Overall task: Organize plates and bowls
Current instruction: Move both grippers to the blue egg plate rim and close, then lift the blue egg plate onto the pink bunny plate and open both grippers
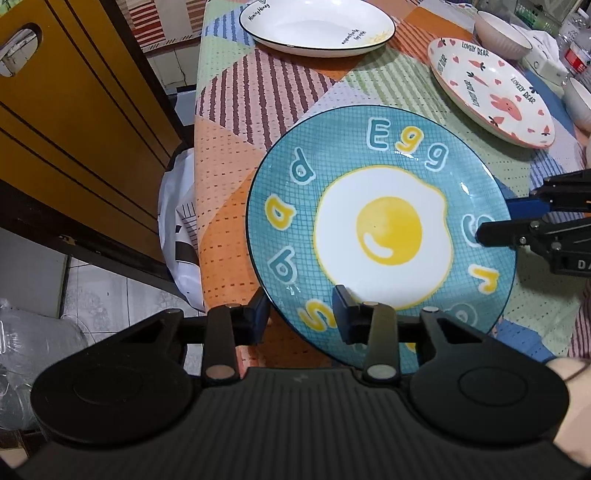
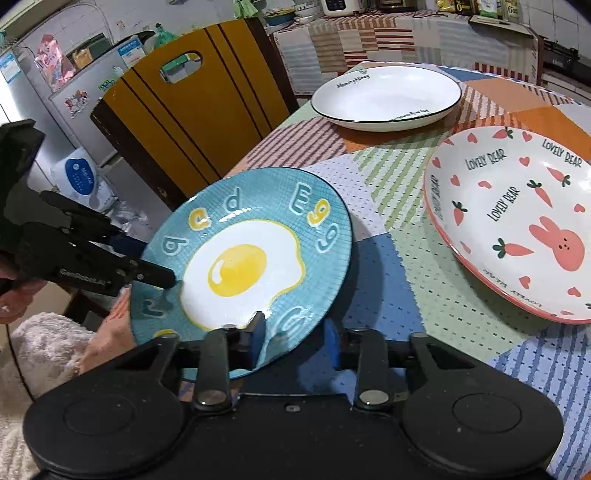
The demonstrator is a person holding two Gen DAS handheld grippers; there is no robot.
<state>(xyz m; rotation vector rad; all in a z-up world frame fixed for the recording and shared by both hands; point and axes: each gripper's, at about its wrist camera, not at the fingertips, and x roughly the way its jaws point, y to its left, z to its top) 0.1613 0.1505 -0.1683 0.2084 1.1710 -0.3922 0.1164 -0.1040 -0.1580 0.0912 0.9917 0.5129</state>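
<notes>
At center frame, my left gripper [image 1: 301, 314] and right gripper [image 2: 293, 339] each pinch the rim of the blue egg plate [image 1: 380, 236] between their fingers, tilted over the desk [image 2: 406, 288]'s edge; carrot plate [image 2: 517, 225] at right.

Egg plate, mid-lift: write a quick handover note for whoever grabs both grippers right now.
Left gripper: straddles the near rim of the egg plate.
Right gripper: straddles the rim on the opposite side; both look closed on it.
Egg plate: tilted, at the table corner beside the chair.
Bear plate and white plate: flat on the table, apart, unstacked. Two bowls sit behind them.
Done: nothing stacked yet.
Left: stack the three plates, then gather the bowls.
</notes>
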